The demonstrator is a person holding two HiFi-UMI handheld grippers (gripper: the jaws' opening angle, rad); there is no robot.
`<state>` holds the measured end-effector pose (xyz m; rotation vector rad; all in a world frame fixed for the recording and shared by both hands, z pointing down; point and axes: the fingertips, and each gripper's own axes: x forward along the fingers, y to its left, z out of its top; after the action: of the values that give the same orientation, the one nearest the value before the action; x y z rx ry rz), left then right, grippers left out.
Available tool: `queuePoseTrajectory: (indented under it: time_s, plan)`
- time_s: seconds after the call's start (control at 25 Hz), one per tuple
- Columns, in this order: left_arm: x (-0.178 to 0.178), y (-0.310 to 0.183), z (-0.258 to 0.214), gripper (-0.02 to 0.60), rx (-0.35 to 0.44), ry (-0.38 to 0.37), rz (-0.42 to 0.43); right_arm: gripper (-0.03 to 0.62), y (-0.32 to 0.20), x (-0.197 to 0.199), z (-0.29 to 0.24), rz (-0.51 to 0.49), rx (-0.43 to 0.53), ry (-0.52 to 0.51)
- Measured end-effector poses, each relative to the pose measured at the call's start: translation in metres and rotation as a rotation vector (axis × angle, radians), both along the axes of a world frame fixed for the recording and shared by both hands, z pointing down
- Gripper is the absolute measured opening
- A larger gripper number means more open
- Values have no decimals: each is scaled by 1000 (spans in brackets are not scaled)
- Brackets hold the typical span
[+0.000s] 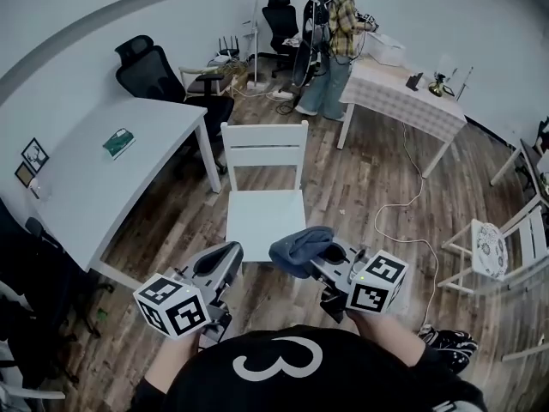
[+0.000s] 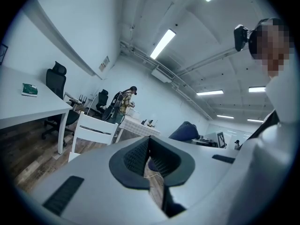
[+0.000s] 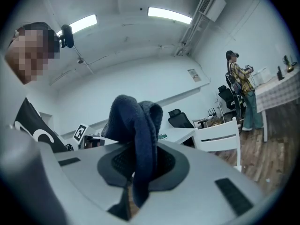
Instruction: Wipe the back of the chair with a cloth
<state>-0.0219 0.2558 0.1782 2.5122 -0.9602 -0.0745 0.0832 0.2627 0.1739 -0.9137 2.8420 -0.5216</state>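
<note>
**Cloth** (image 1: 300,247): dark blue and bunched, clamped between the fingers of the right gripper (image 1: 324,257). In the right gripper view a fold stands above the pads and a tail hangs down through them. It is held in the air over the front edge of the seat (image 1: 264,217), close to the person's body and well apart from the chair back.

**Left gripper** (image 1: 225,260): fingers brought together with nothing between them. The left gripper view shows only a thin slit of floor (image 1: 360,187) below the pads. It is held beside the right gripper.

**Chair** (image 1: 264,187): white, upright on the plank floor, seat turned toward the person. The slatted back (image 1: 264,147) is on the far side. It stands near a white bench (image 1: 103,170).

**Status, done:** the cloth is picked up and secured.

**Status, left:** the cloth is not touching the back, so the whole wipe appears to remain. Judged at the opening stage: the cloth has to be carried forward across the seat to the top rail, then passed over the slats
</note>
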Motion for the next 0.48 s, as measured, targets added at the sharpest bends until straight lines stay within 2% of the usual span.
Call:
queuePoseTrajectory:
  time_s: [0.48]
  plan:
    - [-6, 1, 37, 14, -82, 39, -2, 49, 1, -3, 31, 15, -70, 5]
